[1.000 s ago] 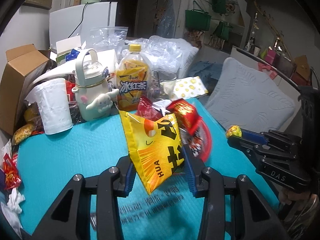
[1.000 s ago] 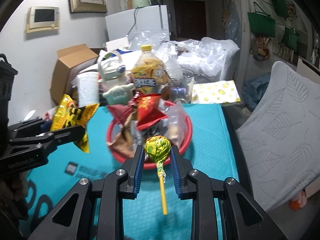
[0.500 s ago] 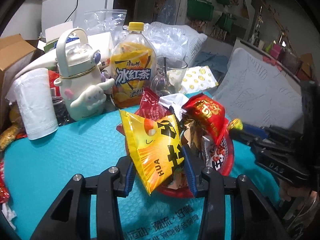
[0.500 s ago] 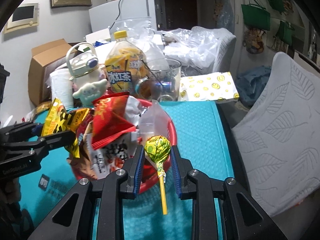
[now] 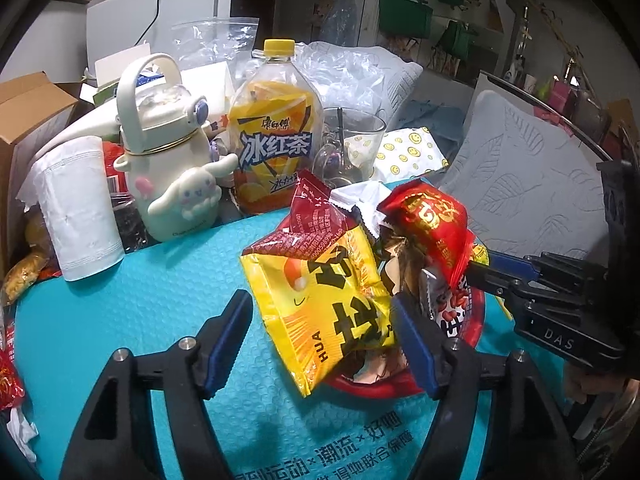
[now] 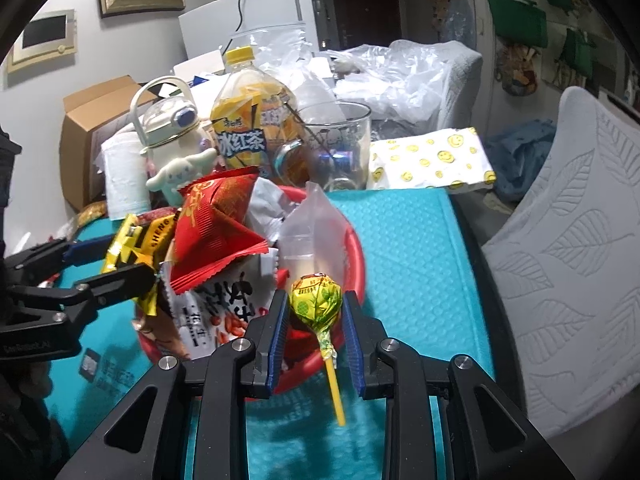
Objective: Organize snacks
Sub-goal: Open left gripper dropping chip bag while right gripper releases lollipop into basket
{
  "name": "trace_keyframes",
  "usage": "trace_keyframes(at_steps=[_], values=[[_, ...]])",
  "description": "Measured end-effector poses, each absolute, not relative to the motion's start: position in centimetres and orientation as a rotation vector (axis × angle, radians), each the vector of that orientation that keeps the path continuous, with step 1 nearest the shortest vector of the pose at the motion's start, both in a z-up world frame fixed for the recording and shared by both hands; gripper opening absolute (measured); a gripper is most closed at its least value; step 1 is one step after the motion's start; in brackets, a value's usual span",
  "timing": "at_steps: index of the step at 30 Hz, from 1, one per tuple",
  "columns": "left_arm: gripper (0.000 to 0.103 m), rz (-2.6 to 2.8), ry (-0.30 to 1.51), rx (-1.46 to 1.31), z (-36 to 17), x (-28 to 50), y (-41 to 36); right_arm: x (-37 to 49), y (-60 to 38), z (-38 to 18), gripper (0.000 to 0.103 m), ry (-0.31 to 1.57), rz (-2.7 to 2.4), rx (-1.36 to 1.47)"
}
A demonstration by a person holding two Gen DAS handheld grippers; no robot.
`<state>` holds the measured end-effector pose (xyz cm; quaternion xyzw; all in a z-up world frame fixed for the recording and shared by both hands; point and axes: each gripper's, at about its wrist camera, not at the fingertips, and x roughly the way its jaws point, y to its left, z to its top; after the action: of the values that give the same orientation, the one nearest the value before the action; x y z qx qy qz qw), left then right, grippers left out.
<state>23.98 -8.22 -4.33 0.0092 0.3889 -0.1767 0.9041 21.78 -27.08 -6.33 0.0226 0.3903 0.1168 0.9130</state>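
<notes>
Left wrist view shows the left tongs (image 5: 320, 328) spread, their jaws having just been opening, with the yellow snack bag (image 5: 324, 300) between them. Its lower corner hangs over the near rim of the red basket (image 5: 380, 388), its top leaning on the heap of packets; the right pad sits close against the bag's edge, the left pad stands clear. The bag looks light, puffy and slick, so it will likely slide or tip unless taken by a flat seam at its edge.

Right wrist view shows the right tongs (image 6: 316, 320) pressed together on the lollipop (image 6: 316, 296), pinching its wrapped head above the near rim of the basket, the yellow stick pointing down toward the camera. The head is hard and small, and I judge the crinkly wrapper may slip; the thin stick offers less hold.

Only the right view shows the clear plastic bag (image 6: 312, 232) standing in the basket and the teal worktop (image 6: 408, 256) open beside it. Only the left view shows the yellow bag's face and how far it overhangs.
</notes>
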Motion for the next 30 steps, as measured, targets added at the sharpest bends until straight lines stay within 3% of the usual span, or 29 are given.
trace_keyframes(at_steps=[30], values=[[0.070, -0.353, 0.771, 0.001, -3.2, 22.8, -7.9, 20.6, -27.4, -5.6, 0.031, 0.810, 0.261, 0.056]])
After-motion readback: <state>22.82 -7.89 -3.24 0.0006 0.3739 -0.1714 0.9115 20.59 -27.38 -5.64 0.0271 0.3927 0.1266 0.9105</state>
